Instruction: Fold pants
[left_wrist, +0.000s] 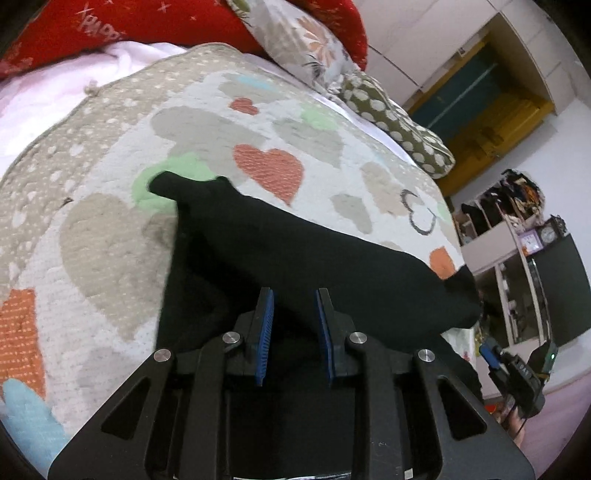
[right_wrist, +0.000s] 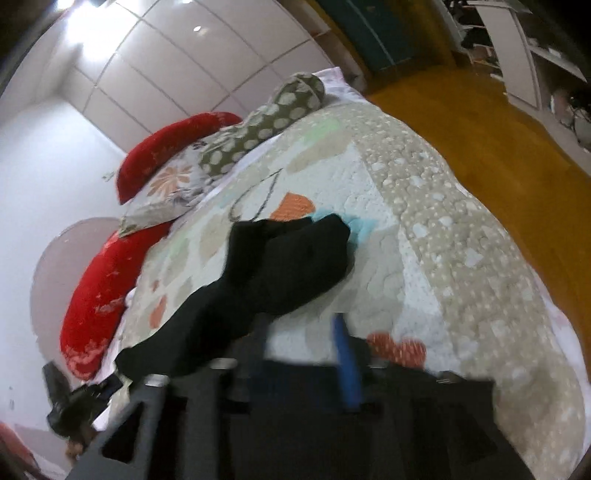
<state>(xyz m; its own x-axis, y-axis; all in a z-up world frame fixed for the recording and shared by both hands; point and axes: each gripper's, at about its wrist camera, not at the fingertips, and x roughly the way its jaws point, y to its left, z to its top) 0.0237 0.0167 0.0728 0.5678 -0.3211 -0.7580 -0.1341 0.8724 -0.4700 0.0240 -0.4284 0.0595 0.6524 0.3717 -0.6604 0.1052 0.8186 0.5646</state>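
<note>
Black pants lie on a heart-patterned quilt on a bed. In the left wrist view my left gripper is open just above the black cloth, its blue pads apart, nothing between them. In the right wrist view the pants lie bunched ahead and to the left. My right gripper is blurred and open over the quilt, beside the cloth's near edge, holding nothing. The right gripper also shows at the right edge of the left wrist view.
Red pillows, a floral pillow and a dotted bolster lie at the head of the bed. The bed's right edge drops to an orange floor. Shelves stand beyond the bed.
</note>
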